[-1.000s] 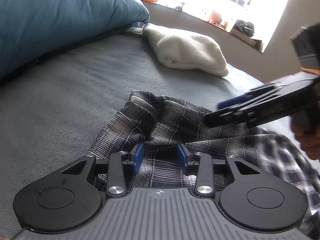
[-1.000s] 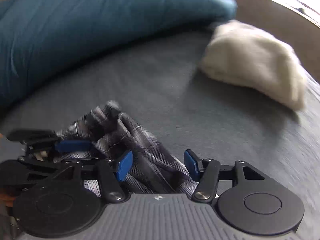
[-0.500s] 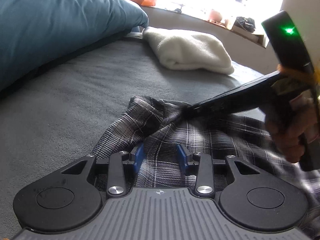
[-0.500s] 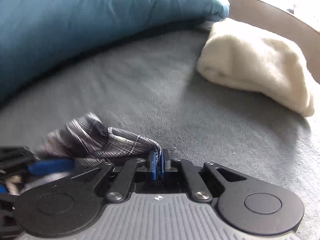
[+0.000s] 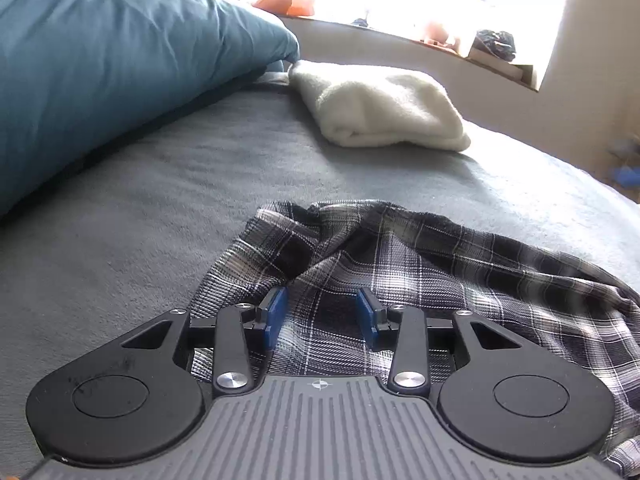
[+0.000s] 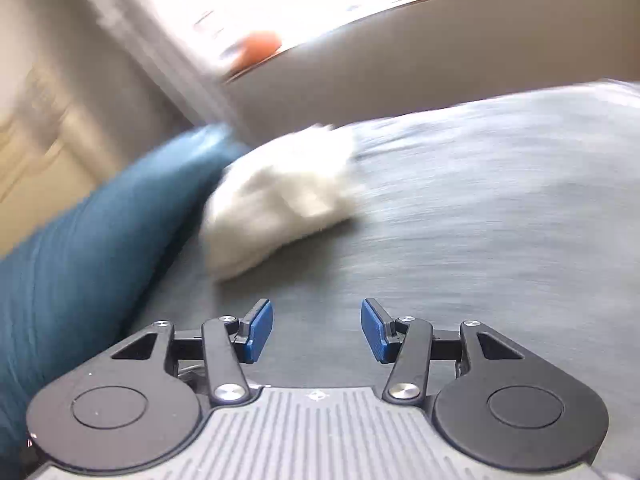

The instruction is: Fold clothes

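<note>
A black-and-white plaid garment [image 5: 440,272] lies crumpled on the grey bed cover [image 5: 140,220], spread out toward the right. My left gripper [image 5: 322,316] sits low over its near part with the blue pads [image 5: 276,316] apart; the cloth lies flat under and between them and is not pinched. In the blurred right wrist view, my right gripper [image 6: 317,330] is over bare grey cover [image 6: 480,220], its jaws opening with nothing between them. The plaid garment is out of that view.
A folded white fleece cloth [image 5: 380,108] [image 6: 280,196] rests at the far side of the bed. A large teal pillow [image 5: 100,80] [image 6: 72,272] fills the left. Behind runs a bright window sill [image 5: 400,36] with small items.
The right gripper pinched the plaid garment's edge, then let go, opened and swung away out of the left wrist view, rolling as it went. The left gripper stayed put.
</note>
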The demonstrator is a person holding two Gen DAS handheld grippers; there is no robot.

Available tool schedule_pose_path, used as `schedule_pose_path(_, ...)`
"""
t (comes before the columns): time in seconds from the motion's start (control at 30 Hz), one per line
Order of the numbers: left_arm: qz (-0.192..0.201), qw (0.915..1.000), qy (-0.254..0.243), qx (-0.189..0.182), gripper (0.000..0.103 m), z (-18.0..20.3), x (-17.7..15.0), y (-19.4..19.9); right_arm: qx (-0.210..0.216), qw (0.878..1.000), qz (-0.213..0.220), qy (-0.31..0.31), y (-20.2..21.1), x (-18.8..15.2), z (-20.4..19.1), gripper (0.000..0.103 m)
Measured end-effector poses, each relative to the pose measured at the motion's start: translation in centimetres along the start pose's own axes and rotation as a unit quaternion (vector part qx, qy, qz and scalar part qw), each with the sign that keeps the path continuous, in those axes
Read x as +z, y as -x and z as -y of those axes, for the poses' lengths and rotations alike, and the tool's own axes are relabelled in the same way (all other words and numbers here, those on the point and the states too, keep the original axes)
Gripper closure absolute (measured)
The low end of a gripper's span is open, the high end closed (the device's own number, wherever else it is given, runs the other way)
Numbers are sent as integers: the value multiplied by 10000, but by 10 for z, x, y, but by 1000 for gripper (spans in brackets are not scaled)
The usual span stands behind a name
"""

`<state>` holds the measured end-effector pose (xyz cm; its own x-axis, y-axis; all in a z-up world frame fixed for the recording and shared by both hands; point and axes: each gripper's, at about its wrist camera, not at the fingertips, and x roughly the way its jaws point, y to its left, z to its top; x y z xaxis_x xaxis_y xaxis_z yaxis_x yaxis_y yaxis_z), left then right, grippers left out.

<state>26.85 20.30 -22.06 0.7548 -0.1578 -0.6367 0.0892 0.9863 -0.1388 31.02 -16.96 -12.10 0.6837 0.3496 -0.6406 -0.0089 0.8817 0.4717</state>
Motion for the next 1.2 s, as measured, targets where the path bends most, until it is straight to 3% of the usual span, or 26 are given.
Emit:
schedule_pose_path(0.17,86,10000,-8,42,63,6,9,16,-1051,9899,251,-915,100,-32,101,50)
schedule_pose_path(0.23,99,9999,-122,-8,62,13,12,24,-1433,9842,297,-996,132,-52,129,50)
schedule_pose_path(0.33,31,9995,-274,-171,61,27,9,33,-2174,9748,117,-490,159,-79,159,51)
schedule_pose_path(0.47,-188,9977,-557,-341,61,50,0,35,-2758,9610,-182,-133,169,-105,186,52)
schedule_pose_path(0.57,-384,9949,-841,-399,61,66,-9,31,-2663,9635,-293,-27,163,-110,196,52)
schedule_pose_path(0.67,-525,9926,-1032,-363,61,76,-16,24,-2279,9709,-511,536,149,-110,180,52)
schedule_pose_path(0.77,-616,9912,-1136,-294,61,81,-20,18,-2043,9676,-807,1243,125,-110,163,52)
schedule_pose_path(0.9,-640,9905,-1191,-258,61,82,-23,11,-1859,9618,-1136,1661,98,-108,155,54)
schedule_pose_path(0.97,-640,9904,-1202,-249,61,82,-24,9,-1971,9535,-1341,1844,89,-113,154,65)
schedule_pose_path(1.03,-618,9909,-1172,-249,60,81,-25,5,-2033,9503,-1402,1896,85,-115,153,93)
schedule_pose_path(1.2,-494,9931,-1044,-224,59,78,-22,-4,-2355,9504,-1047,1742,91,-102,146,101)
